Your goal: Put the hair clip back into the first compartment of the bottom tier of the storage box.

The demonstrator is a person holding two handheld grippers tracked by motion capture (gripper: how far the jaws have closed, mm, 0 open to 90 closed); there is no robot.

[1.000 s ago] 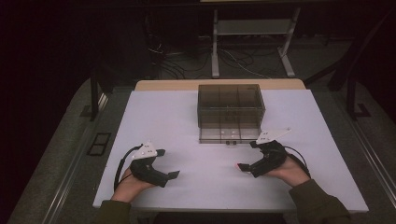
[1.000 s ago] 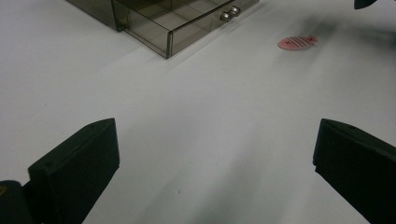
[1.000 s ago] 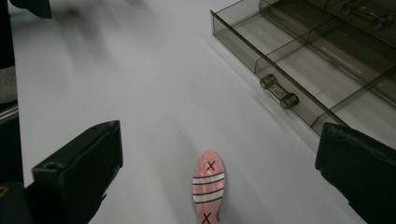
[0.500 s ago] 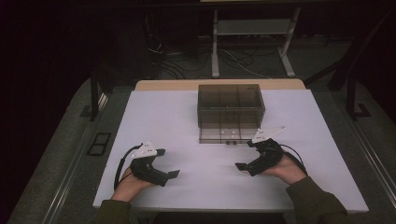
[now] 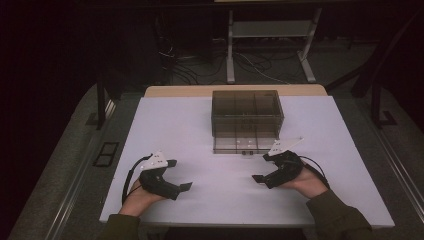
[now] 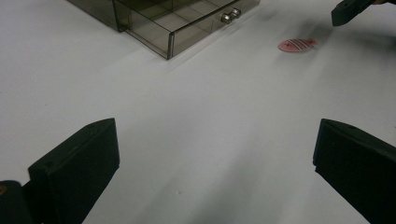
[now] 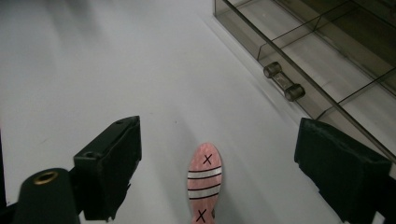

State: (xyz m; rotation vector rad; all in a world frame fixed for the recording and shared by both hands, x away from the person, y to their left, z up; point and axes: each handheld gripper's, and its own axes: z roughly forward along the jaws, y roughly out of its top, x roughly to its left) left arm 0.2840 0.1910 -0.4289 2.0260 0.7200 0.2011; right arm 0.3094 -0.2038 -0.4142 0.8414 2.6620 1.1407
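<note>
On white table [image 5: 200,130]: smoked box [image 5: 247,111], bottom drawer [image 5: 244,144] pulled out. Pink fish tag [image 7: 204,183] flat on table between right gripper [image 5: 267,168] jaws, spread wide, not touching. Left gripper [image 5: 175,175] jaws spread, empty.

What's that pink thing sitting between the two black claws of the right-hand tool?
A small flat pink fish with stripes and two X marks lies on the white table between the right gripper jaws, untouched by either. The right gripper view shows it.

Wide-open left tool [image 6: 215,172] above white table [image 6: 196,121], pink fish [image 6: 297,45] near drawer [image 6: 187,23].
</note>
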